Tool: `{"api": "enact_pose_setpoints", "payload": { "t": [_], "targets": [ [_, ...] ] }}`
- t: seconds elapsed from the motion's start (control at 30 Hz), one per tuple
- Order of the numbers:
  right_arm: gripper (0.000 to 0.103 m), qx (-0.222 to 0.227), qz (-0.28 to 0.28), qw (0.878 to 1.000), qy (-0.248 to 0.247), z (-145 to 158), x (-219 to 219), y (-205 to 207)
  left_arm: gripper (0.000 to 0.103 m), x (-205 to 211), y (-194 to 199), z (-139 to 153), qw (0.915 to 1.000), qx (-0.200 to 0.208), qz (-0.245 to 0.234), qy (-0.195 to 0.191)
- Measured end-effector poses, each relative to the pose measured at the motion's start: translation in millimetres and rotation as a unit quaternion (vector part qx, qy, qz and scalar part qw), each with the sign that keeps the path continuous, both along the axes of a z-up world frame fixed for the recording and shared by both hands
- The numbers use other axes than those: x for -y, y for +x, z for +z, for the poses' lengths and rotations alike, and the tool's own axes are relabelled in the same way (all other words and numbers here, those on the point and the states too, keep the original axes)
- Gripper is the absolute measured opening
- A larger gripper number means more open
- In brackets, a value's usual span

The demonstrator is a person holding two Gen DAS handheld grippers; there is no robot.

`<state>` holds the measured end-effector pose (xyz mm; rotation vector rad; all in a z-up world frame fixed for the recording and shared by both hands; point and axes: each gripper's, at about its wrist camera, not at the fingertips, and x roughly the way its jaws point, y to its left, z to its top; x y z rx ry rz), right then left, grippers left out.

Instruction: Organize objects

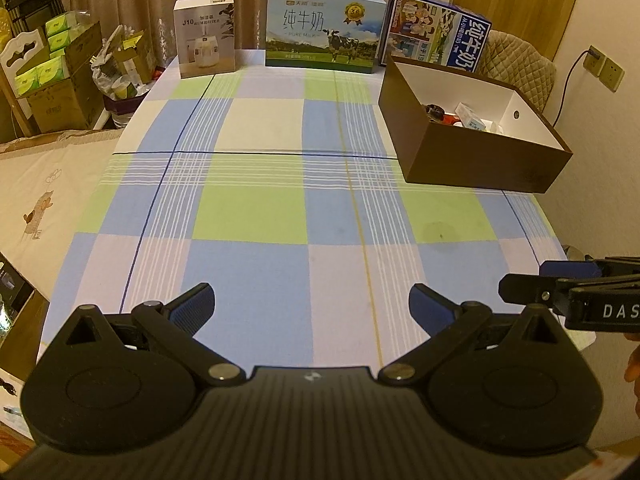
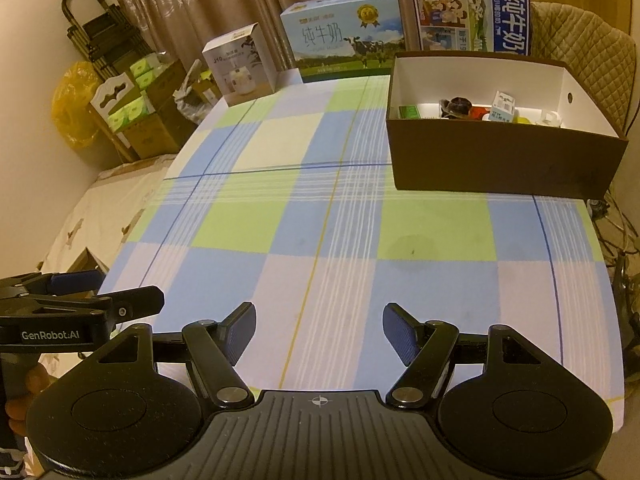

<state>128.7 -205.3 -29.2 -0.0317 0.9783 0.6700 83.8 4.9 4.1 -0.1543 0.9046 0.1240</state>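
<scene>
Both empty — left gripper (image 1: pixel 310 306) and right gripper (image 2: pixel 319 330) wide; bench (image 1: pixel 256 208) bare, brown box (image 2: pixel 500 164) at one o'clock — withdraw level.

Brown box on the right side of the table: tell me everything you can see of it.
The brown box is an open, lidless rectangular carton, dark brown outside and white inside, with a round hole in its right end wall. It sits flat on the checked tablecloth, in front of the blue milk carton. Small mixed items lie on its floor, including a little white-blue packet. Neither tool touches it.
</scene>
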Motion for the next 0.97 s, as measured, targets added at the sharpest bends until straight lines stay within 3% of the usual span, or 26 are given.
{"api": "enact_pose_setpoints", "payload": {
  "t": [0.97],
  "targets": [
    [0.068,-0.010,0.000,1.000,-0.005,-4,6,19,0.102,11,20,-1,1.0000,-0.006,-0.002,0.002]
  ]
}}
